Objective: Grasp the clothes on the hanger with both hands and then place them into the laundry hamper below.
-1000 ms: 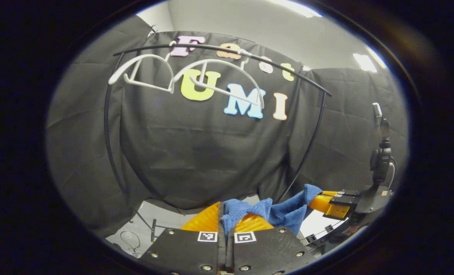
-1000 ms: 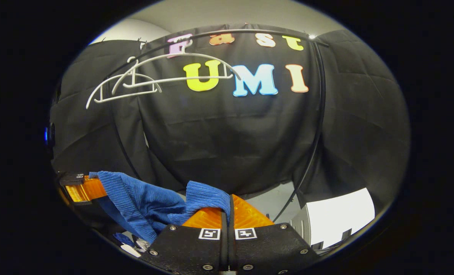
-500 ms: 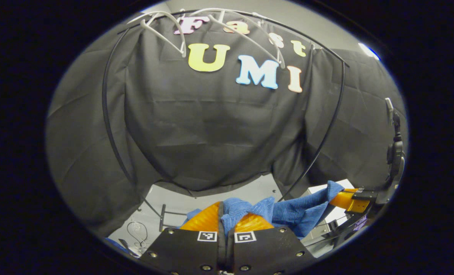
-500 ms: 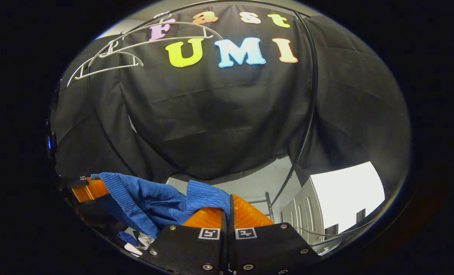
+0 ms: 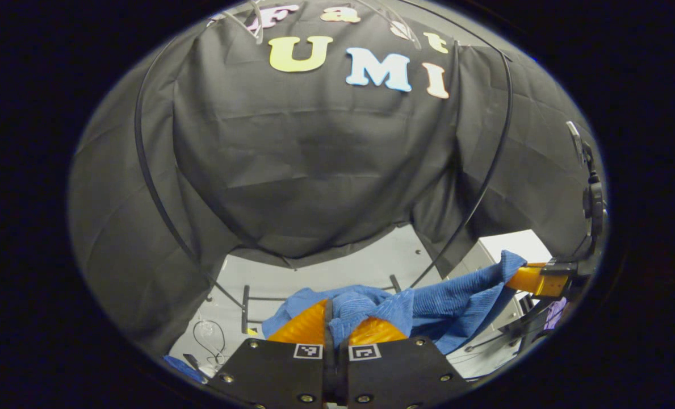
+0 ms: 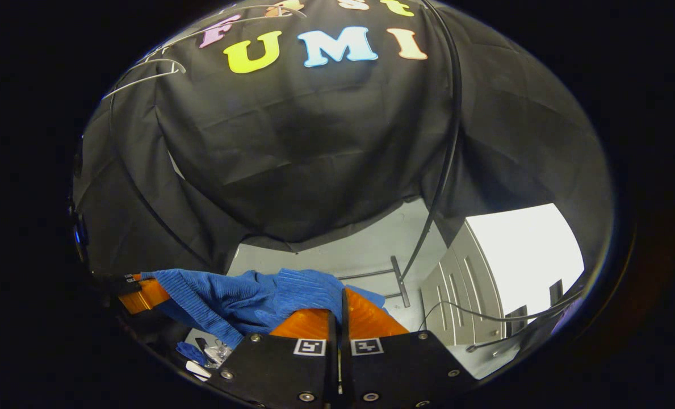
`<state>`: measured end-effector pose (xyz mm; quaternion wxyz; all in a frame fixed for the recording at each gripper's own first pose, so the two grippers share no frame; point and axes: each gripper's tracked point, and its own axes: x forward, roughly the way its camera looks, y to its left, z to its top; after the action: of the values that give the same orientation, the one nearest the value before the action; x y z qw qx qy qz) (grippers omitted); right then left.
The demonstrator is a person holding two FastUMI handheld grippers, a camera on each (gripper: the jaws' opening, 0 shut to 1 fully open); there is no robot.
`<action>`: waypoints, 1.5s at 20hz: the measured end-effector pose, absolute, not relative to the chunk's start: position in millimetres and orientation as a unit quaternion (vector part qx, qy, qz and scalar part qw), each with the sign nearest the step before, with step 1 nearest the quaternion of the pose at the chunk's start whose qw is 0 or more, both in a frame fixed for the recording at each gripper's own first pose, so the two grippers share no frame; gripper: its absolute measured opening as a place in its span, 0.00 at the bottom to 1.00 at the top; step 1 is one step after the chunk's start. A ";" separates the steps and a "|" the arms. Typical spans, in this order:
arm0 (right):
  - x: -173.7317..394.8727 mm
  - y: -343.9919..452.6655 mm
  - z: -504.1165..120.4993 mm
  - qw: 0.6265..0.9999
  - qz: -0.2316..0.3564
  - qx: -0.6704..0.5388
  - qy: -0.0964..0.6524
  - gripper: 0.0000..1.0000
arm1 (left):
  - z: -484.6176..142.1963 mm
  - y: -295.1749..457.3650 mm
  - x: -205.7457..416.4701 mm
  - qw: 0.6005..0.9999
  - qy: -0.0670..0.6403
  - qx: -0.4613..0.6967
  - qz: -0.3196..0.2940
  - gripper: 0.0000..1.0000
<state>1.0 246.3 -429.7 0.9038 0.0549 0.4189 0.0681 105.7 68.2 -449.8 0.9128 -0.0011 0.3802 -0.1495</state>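
Observation:
A blue ribbed garment (image 5: pixel 445 304) hangs stretched between my two grippers, off the hangers. My left gripper (image 5: pixel 330 318) is shut on one bunched end of it at the bottom of the left gripper view. That view also has the right gripper (image 5: pixel 527 278) at the far right, clamped on the other end. In the right gripper view my right gripper (image 6: pixel 340 309) is shut on the blue garment (image 6: pixel 240 292), and the left gripper (image 6: pixel 144 289) holds the far end at the left. White empty hangers (image 6: pixel 144 76) sit at the top edge. A white slatted hamper (image 6: pixel 485 284) stands lower right.
A thin black rail frame (image 5: pixel 144 170) arcs around the black cloth wall. Its metal feet (image 6: pixel 399 272) rest on the pale floor. Loose cable (image 5: pixel 209 335) and small items lie on the floor at lower left.
Both grippers have come down with the blue garment; the hangers and rail have slid up to the top edge, and more floor and the white hamper have come into sight.

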 end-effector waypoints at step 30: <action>-21.6 237.5 -367.3 0.897 0.084 0.047 0.431 0.96 | -400.2 177.6 43.5 0.910 0.413 0.019 -0.042 0.89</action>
<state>-21.6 237.5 -367.3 0.8973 0.0474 0.4309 0.0837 43.5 177.6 -400.2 0.9098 0.0194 0.4125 -0.0419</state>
